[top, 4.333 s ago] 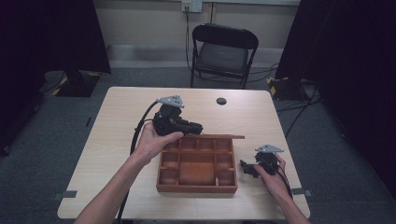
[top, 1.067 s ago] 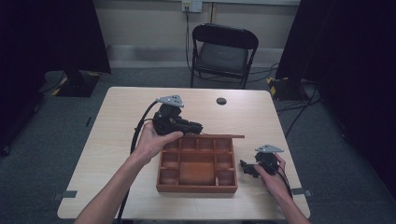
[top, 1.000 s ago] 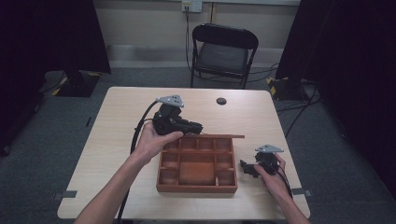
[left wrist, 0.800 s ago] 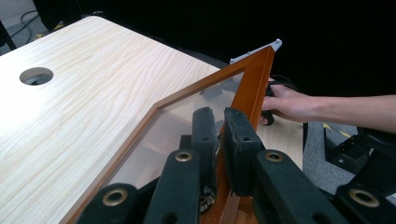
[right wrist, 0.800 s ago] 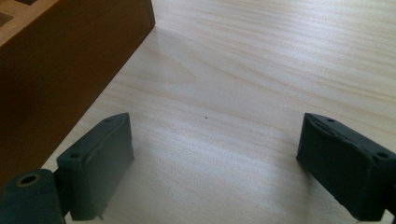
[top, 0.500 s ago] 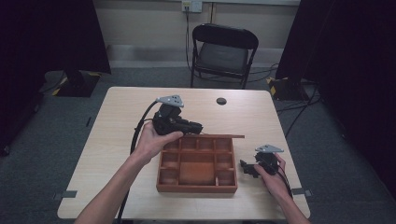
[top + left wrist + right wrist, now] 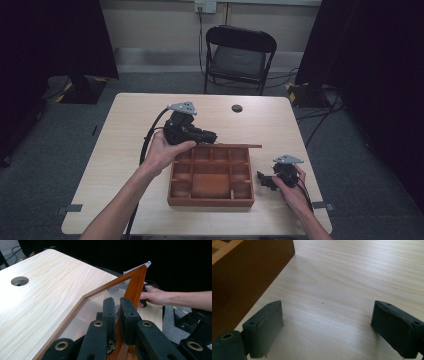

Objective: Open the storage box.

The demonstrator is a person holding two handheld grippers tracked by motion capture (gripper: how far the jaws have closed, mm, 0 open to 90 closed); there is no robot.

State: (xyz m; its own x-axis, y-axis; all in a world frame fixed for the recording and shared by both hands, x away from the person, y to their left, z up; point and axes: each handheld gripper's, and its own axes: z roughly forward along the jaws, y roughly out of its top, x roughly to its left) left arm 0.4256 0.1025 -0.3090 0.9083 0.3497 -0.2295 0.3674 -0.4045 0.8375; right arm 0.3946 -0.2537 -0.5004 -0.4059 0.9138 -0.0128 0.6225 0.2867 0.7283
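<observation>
Nothing has moved since the earlier frames: we see both hands and the lid exactly where they were. The lid point(image 7: 227, 146), a wooden frame with a clear pane, is raised at the far edge of the box point(image 7: 211, 202), lying roughly level above the far row of compartments. Our left tongs point(image 7: 117, 308) are pressed together on the lid's frame, one pad on each side of the wood. In the left gripper view the frame runs away from the tongs towards the right hand point(image 7: 155, 295), and the pane shows the box faintly beneath it.

The box sits near the middle of the surface point(image 7: 125, 145), towards its near edge, with a large central compartment ringed by smaller ones. Our right tongs point(image 7: 325, 332) rest on the surface just right of the box, spread wide with only bare wood grain between them; the box's side wall point(image 7: 244, 275) stands close beside one jaw. A round hole point(image 7: 237, 108) lies in the surface at the far side, and a chair point(image 7: 240, 55) stands beyond.
</observation>
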